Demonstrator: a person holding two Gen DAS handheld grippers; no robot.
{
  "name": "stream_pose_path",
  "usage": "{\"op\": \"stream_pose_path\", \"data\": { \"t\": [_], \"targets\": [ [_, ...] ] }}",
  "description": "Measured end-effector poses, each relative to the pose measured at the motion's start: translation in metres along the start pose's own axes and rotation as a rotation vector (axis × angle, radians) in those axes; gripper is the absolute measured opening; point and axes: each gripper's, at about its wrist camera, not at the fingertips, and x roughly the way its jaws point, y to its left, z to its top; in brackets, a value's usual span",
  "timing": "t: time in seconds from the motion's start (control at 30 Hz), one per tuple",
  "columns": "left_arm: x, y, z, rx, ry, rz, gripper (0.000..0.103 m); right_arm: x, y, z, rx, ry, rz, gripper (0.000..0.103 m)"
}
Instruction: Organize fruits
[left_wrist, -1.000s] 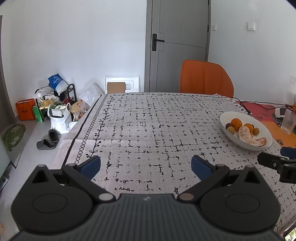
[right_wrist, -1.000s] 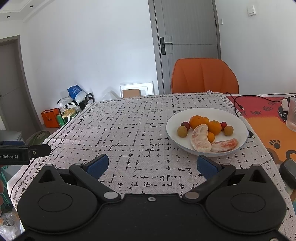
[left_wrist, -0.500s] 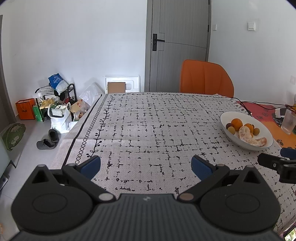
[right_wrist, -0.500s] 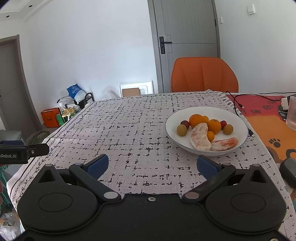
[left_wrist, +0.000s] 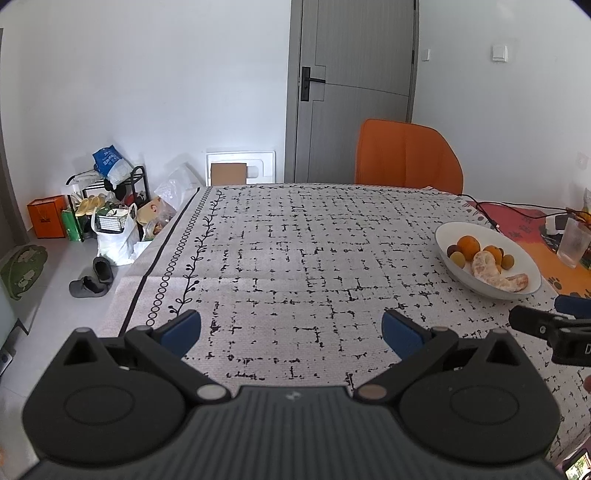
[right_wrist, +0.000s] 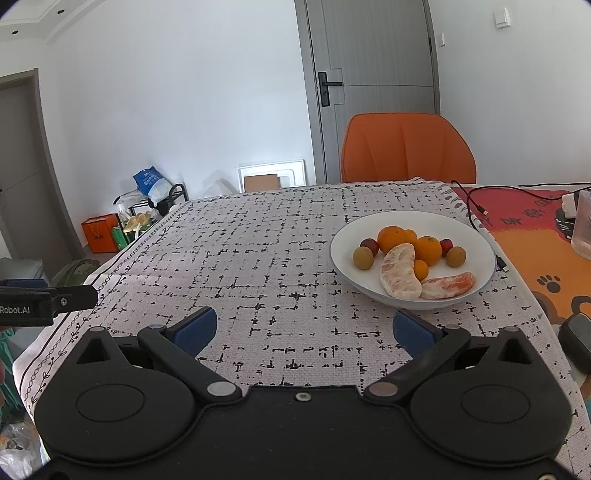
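Left wrist: left claw (left_wrist: 291, 328) apart, empty, over the counter (left_wrist: 295, 240); bowl (left_wrist: 484, 286) of fruit far right.
Right wrist: right claw (right_wrist: 302, 330) apart, empty, near the peeled pomelo segment (right_wrist: 399, 271). Likely soft, tears easily; pinch mid-body gently. Oranges (right_wrist: 392, 239) firm, may roll.

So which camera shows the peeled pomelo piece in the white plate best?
The right wrist view: the peeled pomelo piece lies near and unobstructed in the white plate, beside the oranges. In the left wrist view the same piece sits far toward the right edge, smaller and distorted.
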Motion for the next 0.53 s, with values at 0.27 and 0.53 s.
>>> {"op": "stream_pose_path", "data": {
  "t": [0.27, 0.53],
  "targets": [
    [0.0009, 0.0013, 0.0000, -0.005, 0.007, 0.004, 0.103, 0.0006, -0.0013, -0.0009, 0.003, 0.002, 0.000, 0.103],
    [0.0032, 0.0023, -0.0007, -0.001, 0.013, 0.001, 0.103, 0.0012, -0.0020, -0.0013, 0.006, 0.002, -0.004, 0.103]
  ]
}}
